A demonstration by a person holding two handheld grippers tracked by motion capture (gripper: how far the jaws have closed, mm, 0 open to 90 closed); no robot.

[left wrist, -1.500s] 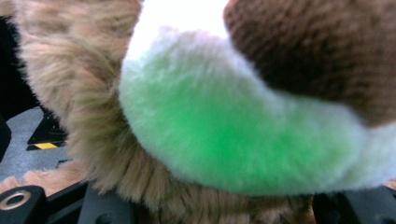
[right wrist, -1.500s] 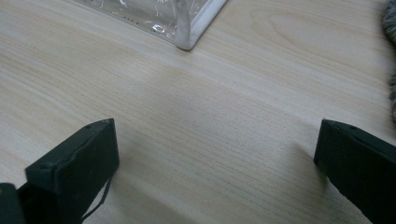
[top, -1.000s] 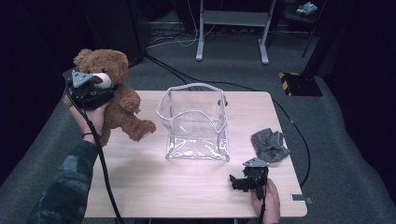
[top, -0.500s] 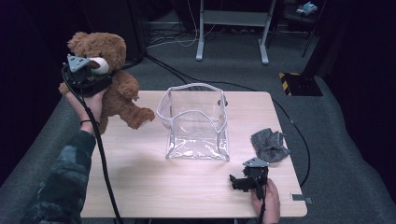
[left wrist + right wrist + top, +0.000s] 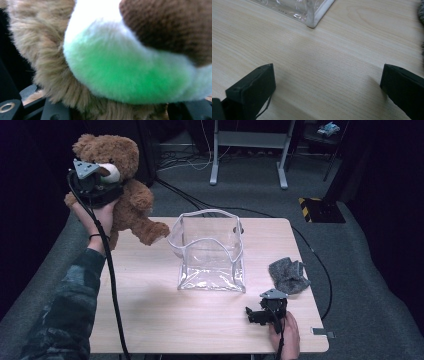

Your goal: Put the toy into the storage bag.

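Note:
A brown teddy bear point(image 5: 127, 195) hangs in the air above the table's far left corner, held up by my left gripper point(image 5: 97, 185), which is shut on its head near the muzzle. In the left gripper view the bear's pale muzzle point(image 5: 125, 72) and brown nose point(image 5: 170, 27) press right against the camera. A clear plastic bag point(image 5: 210, 250) stands open at the table's middle. My right gripper point(image 5: 257, 314) rests low on the table near the front right edge, jaws wide open over bare wood point(image 5: 327, 72), with the bag's corner point(image 5: 312, 21) ahead of it.
A grey cloth point(image 5: 287, 275) lies crumpled at the right of the table point(image 5: 150, 320), just beyond the right gripper. Black cables run across the carpet behind the table, and a metal stand point(image 5: 250, 150) is at the back.
My left gripper has lifted the bear higher and slightly back, off the table's corner. The right gripper has stayed where it was.

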